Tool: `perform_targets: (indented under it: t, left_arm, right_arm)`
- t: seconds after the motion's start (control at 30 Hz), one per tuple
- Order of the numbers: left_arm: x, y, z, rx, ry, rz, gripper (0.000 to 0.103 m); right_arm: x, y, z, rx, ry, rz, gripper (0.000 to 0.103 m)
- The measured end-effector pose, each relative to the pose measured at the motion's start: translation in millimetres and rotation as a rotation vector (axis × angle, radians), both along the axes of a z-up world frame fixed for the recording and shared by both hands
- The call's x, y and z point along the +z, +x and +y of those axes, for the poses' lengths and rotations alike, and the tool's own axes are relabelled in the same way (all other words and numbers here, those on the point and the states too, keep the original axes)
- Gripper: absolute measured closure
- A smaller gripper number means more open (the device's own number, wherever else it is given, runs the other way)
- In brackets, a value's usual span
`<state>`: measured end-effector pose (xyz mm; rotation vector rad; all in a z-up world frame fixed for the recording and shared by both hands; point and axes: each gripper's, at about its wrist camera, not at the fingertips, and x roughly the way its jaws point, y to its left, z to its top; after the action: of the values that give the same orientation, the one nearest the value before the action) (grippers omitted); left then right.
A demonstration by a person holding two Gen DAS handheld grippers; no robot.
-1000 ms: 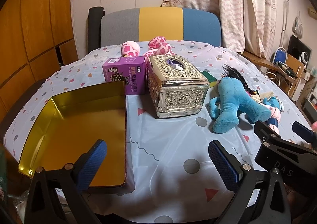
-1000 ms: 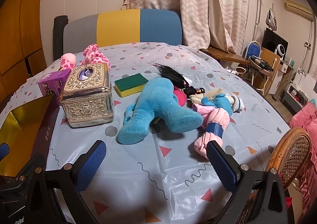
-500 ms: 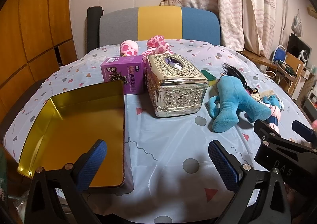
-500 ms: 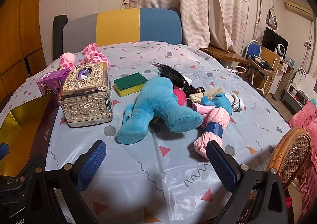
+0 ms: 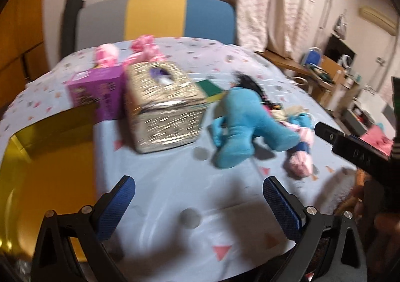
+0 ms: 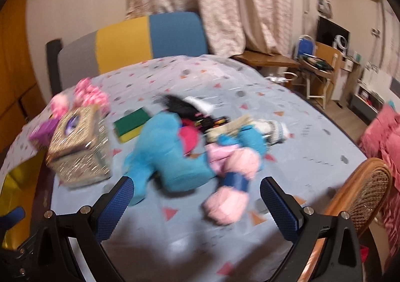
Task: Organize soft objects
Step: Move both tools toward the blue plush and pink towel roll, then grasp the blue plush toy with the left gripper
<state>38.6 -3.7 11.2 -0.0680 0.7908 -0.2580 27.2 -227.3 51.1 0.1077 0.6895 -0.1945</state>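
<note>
A blue plush toy [image 5: 246, 129] with black hair lies on the table, also in the right wrist view [image 6: 170, 154]. Beside it lies a pink and blue doll [image 6: 232, 182], seen too in the left wrist view [image 5: 300, 157]. A pink spotted plush [image 5: 147, 48] sits at the far side. A green and yellow sponge [image 6: 131, 124] lies behind the blue plush. My left gripper [image 5: 200, 204] is open and empty above the table's near part. My right gripper [image 6: 196, 204] is open and empty, just in front of the blue plush and doll. Both views are blurred.
A gold open tin [image 5: 47, 157] lies at the left. A silver tissue box [image 5: 162, 102] and a purple carton [image 5: 96, 89] stand mid-table. A wicker chair [image 6: 360, 194] is at the right edge; a striped chair [image 5: 155, 17] stands behind the table.
Both grippers have swung to the right and forward, blurring the views. The blue plush and doll now sit closer to the right gripper. Both grippers stay open.
</note>
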Motion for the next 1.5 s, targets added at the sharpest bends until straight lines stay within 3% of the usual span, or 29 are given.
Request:
perform_targets:
  t: [0.1, 0.4, 0.67, 0.93, 1.1, 1.23, 1.5]
  left_arm:
    - [7.9, 14.0, -14.7, -0.090, -0.053, -0.006, 0.001]
    - [14.6, 70.3, -77.9, -0.221, -0.044, 0.081, 0.008]
    - [11.4, 136.4, -125.3, -0.211, 0.022, 0.130, 0.006]
    - [-27.2, 189.5, -155.2, -0.187, 0.119, 0.195, 0.006]
    - [-52.2, 212.1, -164.7, -0.194, 0.134, 0.248, 0.009]
    - [-56.4, 207.5, -167.1, -0.238, 0.122, 0.220, 0.025]
    - [-21.4, 157.3, -147.8, -0.303, 0.089, 0.072, 0.027]
  right_arm:
    - [6.7, 1.1, -32.4, -0.059, 0.035, -0.004, 0.000]
    - [6.4, -3.5, -88.7, -0.154, 0.113, -0.011, 0.000]
    - [1.1, -0.3, -95.7, -0.116, 0.158, -0.029, 0.000]
    - [-5.8, 5.0, -105.3, -0.108, 0.198, -0.014, 0.000]
    - [-7.8, 9.7, -103.8, -0.084, 0.214, -0.022, 0.000]
    - [-10.4, 11.1, -107.2, -0.079, 0.246, -0.019, 0.000]
    - [-19.5, 12.6, -123.3, -0.125, 0.365, 0.014, 0.000]
